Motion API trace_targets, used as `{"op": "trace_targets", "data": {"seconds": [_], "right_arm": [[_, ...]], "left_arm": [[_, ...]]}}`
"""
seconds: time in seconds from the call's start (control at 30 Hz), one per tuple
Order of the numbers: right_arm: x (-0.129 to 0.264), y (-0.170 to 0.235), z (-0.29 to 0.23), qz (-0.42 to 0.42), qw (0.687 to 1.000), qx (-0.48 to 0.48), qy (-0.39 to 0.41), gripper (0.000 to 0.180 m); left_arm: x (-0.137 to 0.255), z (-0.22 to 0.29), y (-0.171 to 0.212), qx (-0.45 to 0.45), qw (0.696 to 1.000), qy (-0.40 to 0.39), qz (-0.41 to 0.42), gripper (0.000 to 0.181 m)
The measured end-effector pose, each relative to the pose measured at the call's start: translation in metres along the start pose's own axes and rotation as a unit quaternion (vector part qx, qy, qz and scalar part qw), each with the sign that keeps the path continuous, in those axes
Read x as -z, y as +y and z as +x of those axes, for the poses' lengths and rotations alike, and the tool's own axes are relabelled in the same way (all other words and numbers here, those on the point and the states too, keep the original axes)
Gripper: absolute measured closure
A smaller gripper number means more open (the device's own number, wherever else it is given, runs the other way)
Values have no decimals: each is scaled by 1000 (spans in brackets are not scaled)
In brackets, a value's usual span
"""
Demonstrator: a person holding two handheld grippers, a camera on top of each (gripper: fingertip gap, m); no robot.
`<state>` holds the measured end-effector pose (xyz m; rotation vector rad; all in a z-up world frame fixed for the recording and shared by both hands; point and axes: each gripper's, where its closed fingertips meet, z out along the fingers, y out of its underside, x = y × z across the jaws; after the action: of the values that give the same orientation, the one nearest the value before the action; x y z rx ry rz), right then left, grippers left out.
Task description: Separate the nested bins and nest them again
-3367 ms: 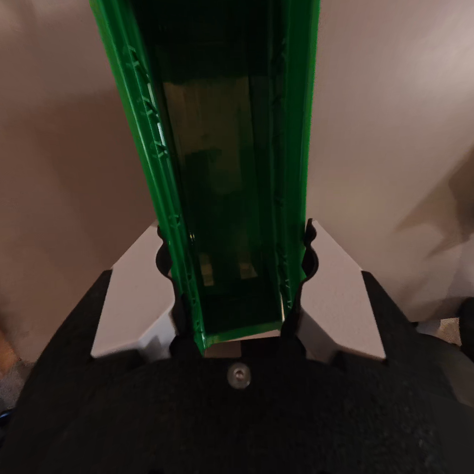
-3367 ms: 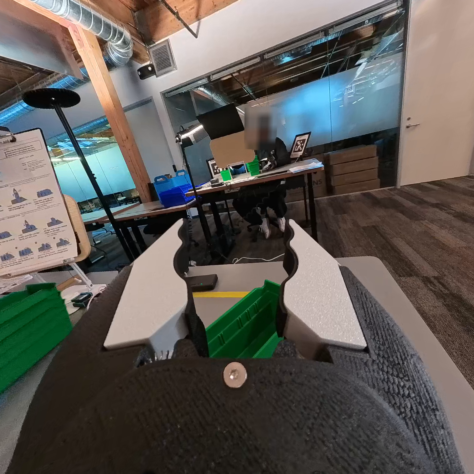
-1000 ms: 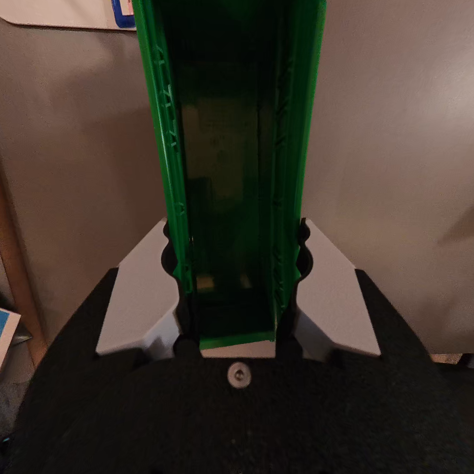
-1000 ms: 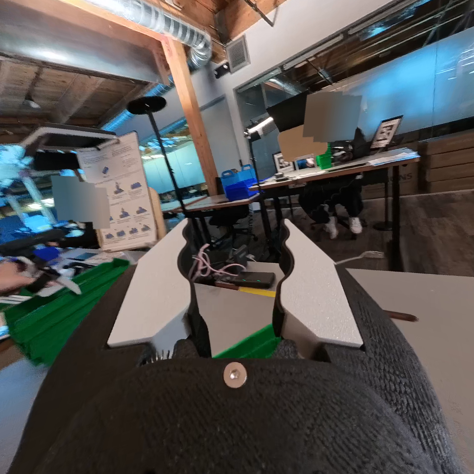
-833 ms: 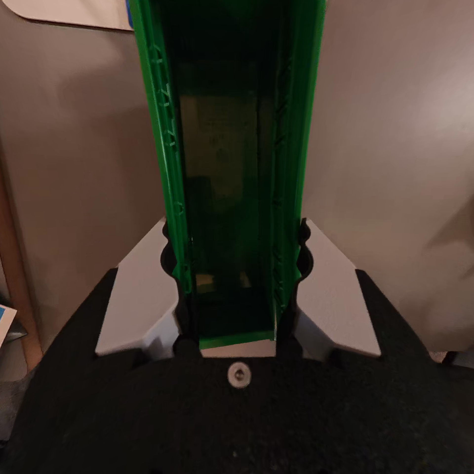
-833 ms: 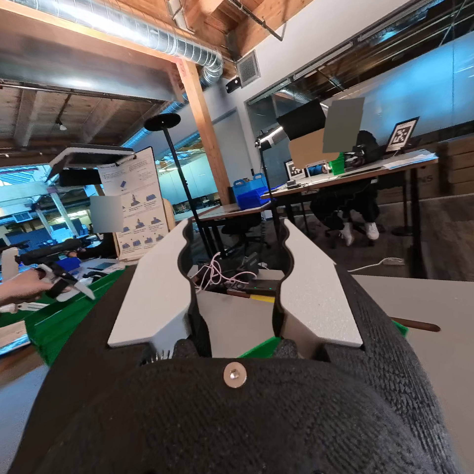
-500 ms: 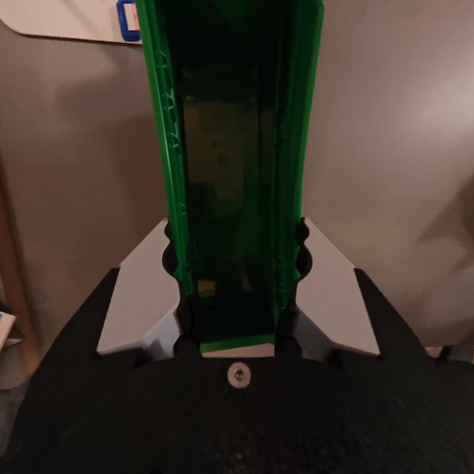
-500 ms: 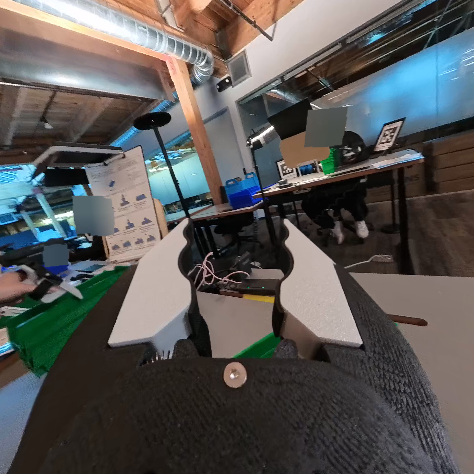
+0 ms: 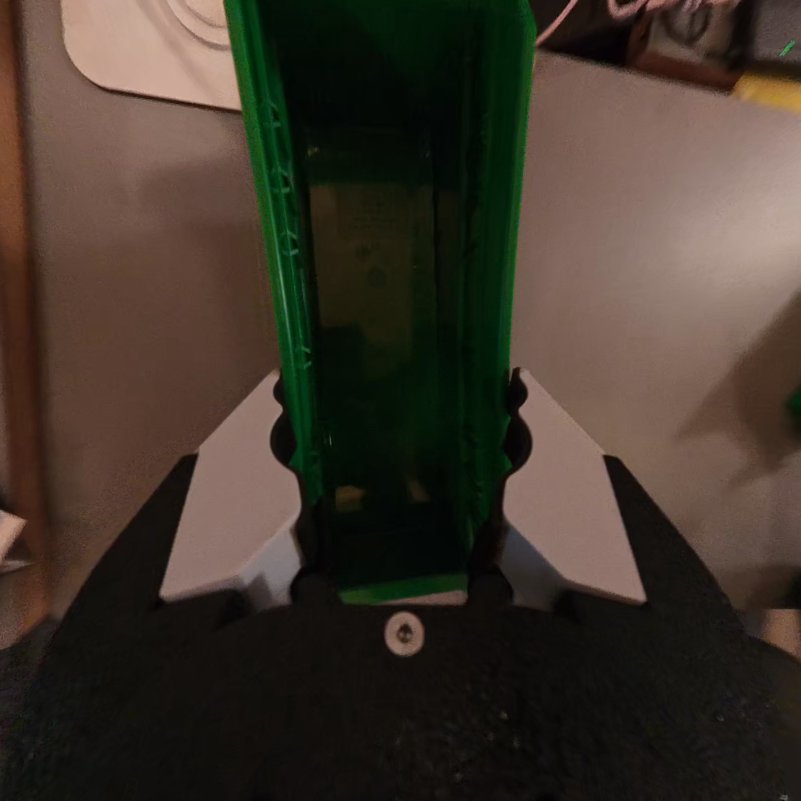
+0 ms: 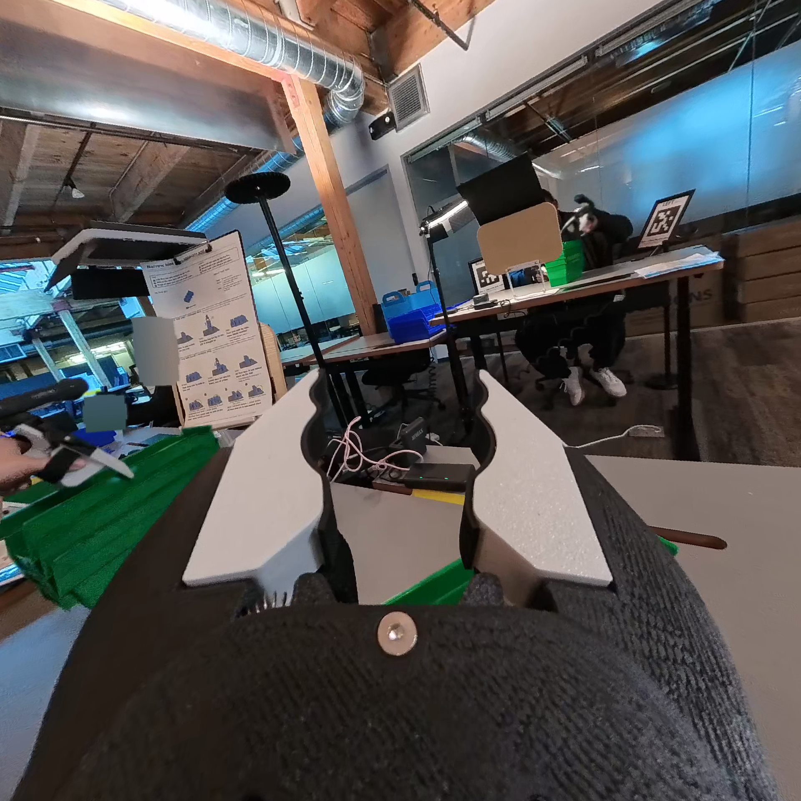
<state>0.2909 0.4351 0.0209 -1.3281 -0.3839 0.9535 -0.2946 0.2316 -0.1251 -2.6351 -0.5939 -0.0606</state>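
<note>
Clearly the green bin (image 9: 390,216) is a long, stiff, light plastic thing; the left gripper (image 9: 396,437) clamps its two side walls between the fingers. Another bin (image 10: 427,585) lies just under the right gripper (image 10: 398,459), whose fingers stand apart, empty; its smooth rim seems best to take.

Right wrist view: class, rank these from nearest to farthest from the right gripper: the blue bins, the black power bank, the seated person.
Measured from the right gripper:
1. Black power bank, on the table just beyond the fingertips.
2. Blue bins, on a desk farther back, slightly left of centre.
3. Seated person, behind the far desk, to the right.
</note>
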Motion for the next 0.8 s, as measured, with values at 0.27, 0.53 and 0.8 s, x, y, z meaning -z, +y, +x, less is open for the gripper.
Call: {"op": "trace_targets", "data": {"seconds": [0.27, 0.53, 0.8], "right_arm": [[-3, 14, -2, -43, 998, 37, 10, 115], [-8, 22, -5, -63, 997, 49, 11, 115], [-8, 25, -5, -70, 996, 45, 9, 115]], "left_arm": [[-6, 23, 13, -21, 995, 93, -13, 87], [-14, 2, 10, -68, 997, -24, -8, 173], [34, 43, -13, -66, 990, 86, 92, 138]]}}
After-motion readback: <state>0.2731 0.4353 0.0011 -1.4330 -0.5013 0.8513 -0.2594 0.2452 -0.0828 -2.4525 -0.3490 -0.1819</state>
